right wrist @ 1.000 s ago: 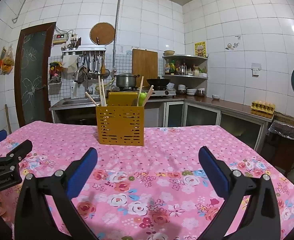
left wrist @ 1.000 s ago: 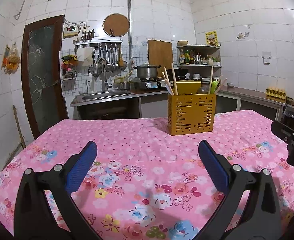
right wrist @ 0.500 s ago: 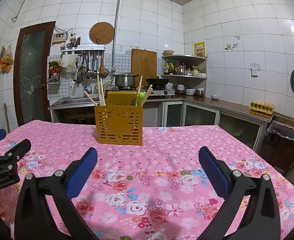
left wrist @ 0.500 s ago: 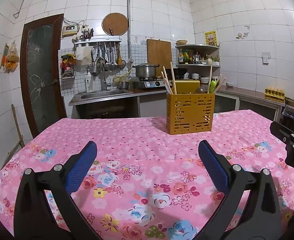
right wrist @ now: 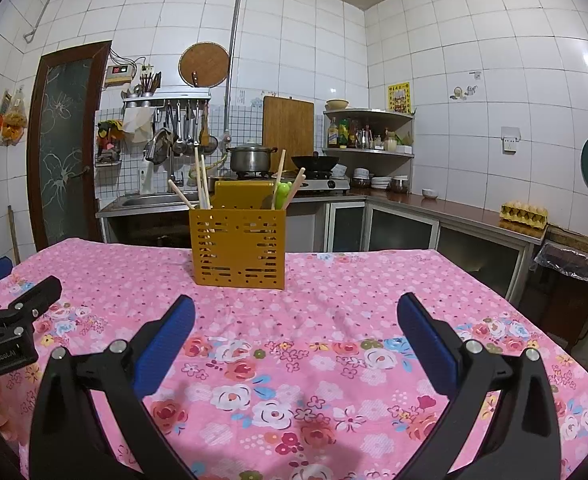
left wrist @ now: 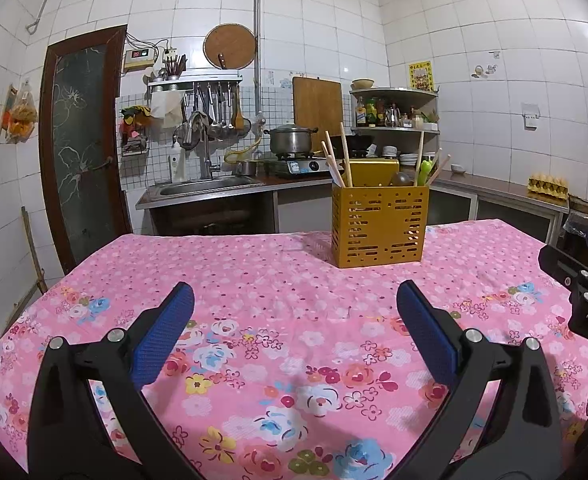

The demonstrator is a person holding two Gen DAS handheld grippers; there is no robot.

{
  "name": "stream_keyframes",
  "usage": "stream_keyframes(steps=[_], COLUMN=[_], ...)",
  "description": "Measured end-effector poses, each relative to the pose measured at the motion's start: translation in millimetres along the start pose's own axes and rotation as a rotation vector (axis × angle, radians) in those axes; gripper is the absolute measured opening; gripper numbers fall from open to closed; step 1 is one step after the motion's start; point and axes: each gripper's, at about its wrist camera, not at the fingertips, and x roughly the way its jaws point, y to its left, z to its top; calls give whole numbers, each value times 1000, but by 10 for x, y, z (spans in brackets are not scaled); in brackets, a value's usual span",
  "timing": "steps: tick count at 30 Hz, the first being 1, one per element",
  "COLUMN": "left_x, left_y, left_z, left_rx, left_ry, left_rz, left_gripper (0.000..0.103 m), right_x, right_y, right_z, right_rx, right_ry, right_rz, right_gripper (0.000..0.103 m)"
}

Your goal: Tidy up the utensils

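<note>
In the last second little had changed: both grippers had drawn back slightly, so the yellow holder [left wrist: 380, 226] sat a bit smaller, right of centre in the left view and left of centre in the right view. The left gripper [left wrist: 294, 328] was wide open and held nothing; the right gripper [right wrist: 294, 330] was the same. Chopsticks [right wrist: 201, 178] and a green utensil [right wrist: 283, 194] stood inside the holder on the bench [right wrist: 334, 320]. No loose utensil lay on the cloth, so I judged the sorting finished.
</note>
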Motion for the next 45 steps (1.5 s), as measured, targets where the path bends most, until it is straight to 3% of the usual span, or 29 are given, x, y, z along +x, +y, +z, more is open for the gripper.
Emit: stream_keyframes(steps=[45], left_x=[-10], left_y=[3], left_z=[11], left_rx=[-2], left_ry=[-8], left_rz=[0], left_gripper=[98], right_x=[10], right_y=[-48], right_z=[-23], right_rx=[-1], right_ry=[5], right_rz=[0], right_gripper=[99])
